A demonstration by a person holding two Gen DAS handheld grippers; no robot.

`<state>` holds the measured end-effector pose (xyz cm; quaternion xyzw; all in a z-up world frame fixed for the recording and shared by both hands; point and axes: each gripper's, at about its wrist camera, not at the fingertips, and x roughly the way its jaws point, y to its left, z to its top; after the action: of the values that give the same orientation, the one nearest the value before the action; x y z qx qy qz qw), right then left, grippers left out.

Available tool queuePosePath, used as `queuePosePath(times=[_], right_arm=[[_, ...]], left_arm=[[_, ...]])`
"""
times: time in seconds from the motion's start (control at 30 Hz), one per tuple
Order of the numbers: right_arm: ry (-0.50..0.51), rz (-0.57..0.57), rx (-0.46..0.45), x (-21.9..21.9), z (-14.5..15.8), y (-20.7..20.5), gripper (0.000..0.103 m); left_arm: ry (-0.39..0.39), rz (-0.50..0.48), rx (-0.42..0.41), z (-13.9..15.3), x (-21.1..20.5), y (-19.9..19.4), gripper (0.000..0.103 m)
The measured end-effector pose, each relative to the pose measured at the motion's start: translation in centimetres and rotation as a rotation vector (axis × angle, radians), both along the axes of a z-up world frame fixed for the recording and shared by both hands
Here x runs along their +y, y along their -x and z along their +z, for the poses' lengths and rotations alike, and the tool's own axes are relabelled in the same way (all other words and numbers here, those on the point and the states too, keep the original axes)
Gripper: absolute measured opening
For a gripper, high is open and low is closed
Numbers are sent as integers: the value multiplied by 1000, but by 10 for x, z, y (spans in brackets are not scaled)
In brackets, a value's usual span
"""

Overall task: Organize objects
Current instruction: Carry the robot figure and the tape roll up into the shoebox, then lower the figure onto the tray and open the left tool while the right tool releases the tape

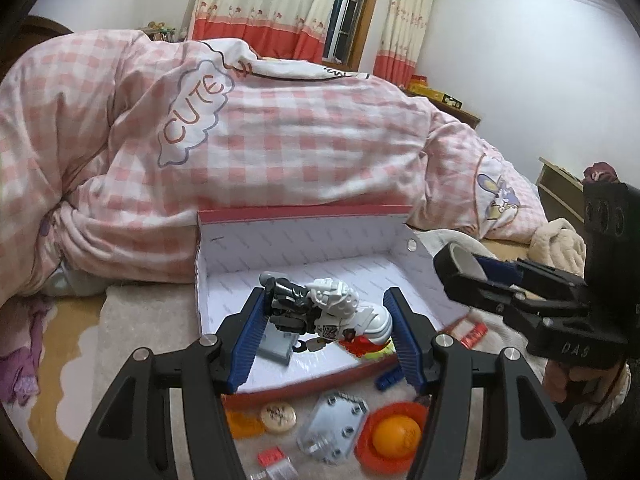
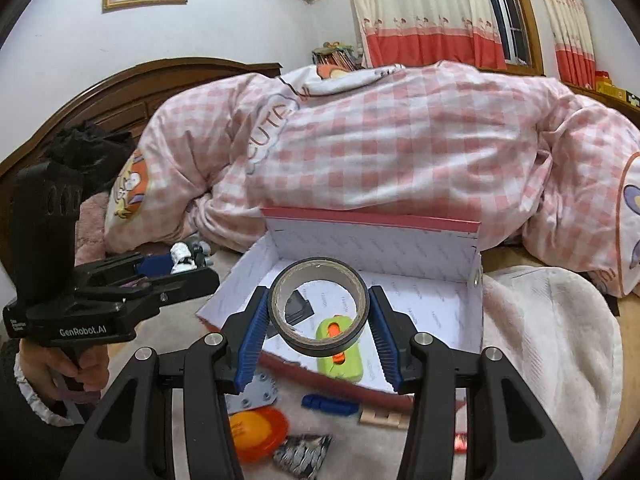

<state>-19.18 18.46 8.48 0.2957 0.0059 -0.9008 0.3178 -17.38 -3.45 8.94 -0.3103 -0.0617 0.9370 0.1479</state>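
Observation:
An open cardboard box (image 1: 304, 236) with a white lining and red edges lies on the bed; it also shows in the right wrist view (image 2: 376, 240). My left gripper (image 1: 326, 320) is shut on a white and grey toy robot (image 1: 320, 308) and holds it over the box's front part. My right gripper (image 2: 318, 316) is shut on a black tape roll (image 2: 319, 306) above the box; it appears at the right in the left wrist view (image 1: 464, 268). A green and orange toy (image 2: 340, 350) and a small dark piece (image 2: 298, 308) lie inside the box.
Loose items lie on the bed in front of the box: an orange ball in a red lid (image 1: 396, 436), a grey plate (image 1: 334, 428), a round token (image 1: 279, 418), a blue clip (image 2: 328, 404), a wooden piece (image 2: 384, 416). A pink checked duvet (image 1: 280, 128) rises behind the box.

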Motion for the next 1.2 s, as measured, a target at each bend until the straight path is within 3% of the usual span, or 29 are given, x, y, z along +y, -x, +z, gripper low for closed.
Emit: queuePosePath(times=[0.27,0.5,0.7,0.83,1.0,1.2], right_arm=[[-75,-4,-22,-16,-28,28,50],[-120,-38,-68,-3,-50,49,50],[-131,-59,-110,5,-65,63,50],[-189,-36,-117,-4,-74,63,50],[-257,-19,-130,-15,-84,63,50],[-215,4,-173,-17,-88,67,50]], left_arm=[[52,-7,-50,-24,8,40,59],[117,-1,-110,-43,25,78,59],[166,-4,-187,-69,40,91,59],[207,12,-218,-82,44,96,59],[201,7,-233,-86,42,95,60],[196,7,-245,-88,41,97,60]])
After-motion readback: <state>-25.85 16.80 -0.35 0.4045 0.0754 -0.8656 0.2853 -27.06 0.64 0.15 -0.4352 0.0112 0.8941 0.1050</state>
